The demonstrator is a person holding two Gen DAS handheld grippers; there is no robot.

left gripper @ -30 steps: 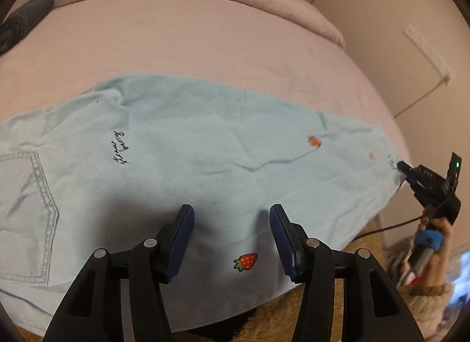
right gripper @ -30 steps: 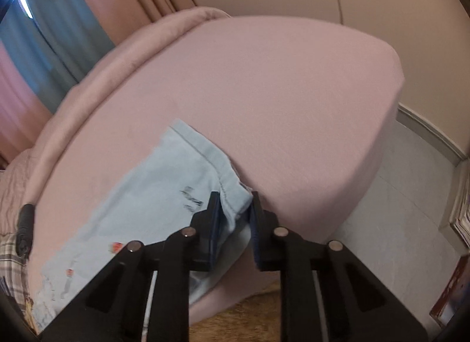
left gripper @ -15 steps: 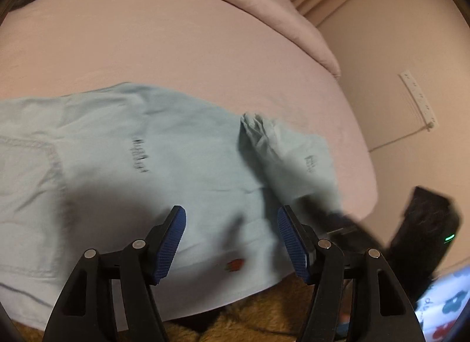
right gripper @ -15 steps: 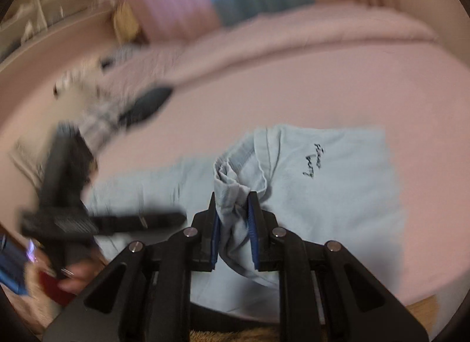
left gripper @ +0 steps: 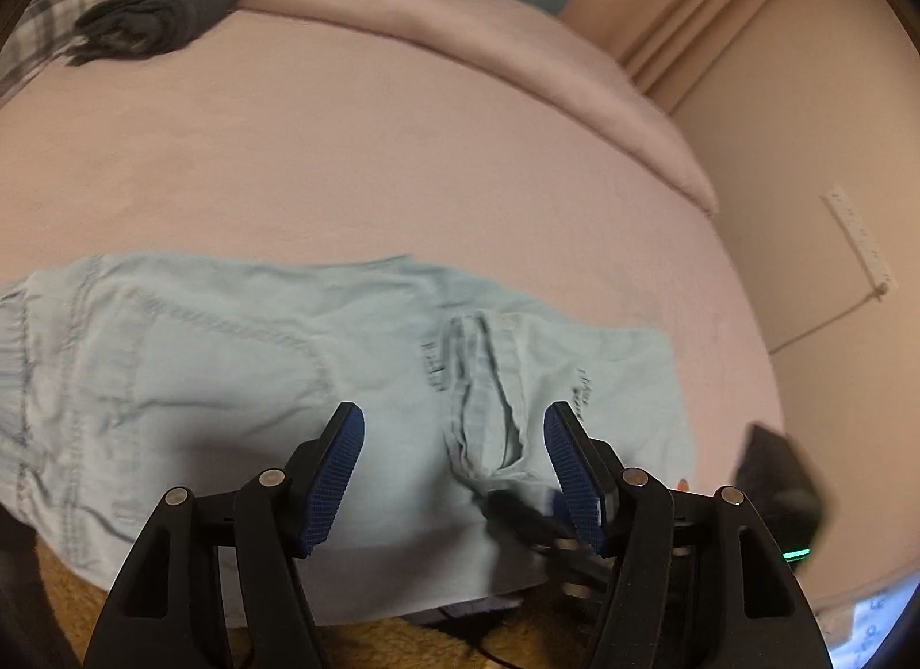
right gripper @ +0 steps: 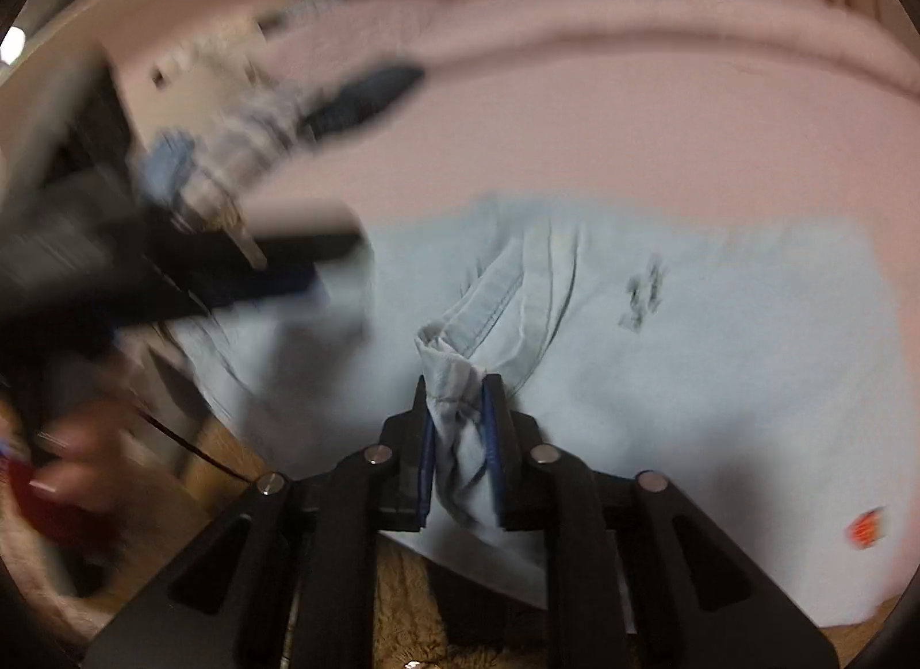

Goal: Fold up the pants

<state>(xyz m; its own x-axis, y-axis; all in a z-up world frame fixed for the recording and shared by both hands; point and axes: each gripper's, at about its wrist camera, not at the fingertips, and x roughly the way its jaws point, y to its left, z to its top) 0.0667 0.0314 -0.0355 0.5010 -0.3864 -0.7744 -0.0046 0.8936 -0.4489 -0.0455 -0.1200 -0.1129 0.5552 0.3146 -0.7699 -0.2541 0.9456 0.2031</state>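
The light-blue pants (left gripper: 241, 381) lie on the pink bed (left gripper: 402, 152), soft and limp. The right gripper (right gripper: 458, 410) pinches the bunched hem; the left gripper (left gripper: 454, 473) hovers spread, empty.

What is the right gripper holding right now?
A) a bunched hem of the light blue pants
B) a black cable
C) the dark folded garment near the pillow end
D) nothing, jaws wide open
A: in the right wrist view the right gripper has its jaws closed on a bunched hem of the light blue pants, which lie on the pink bed.
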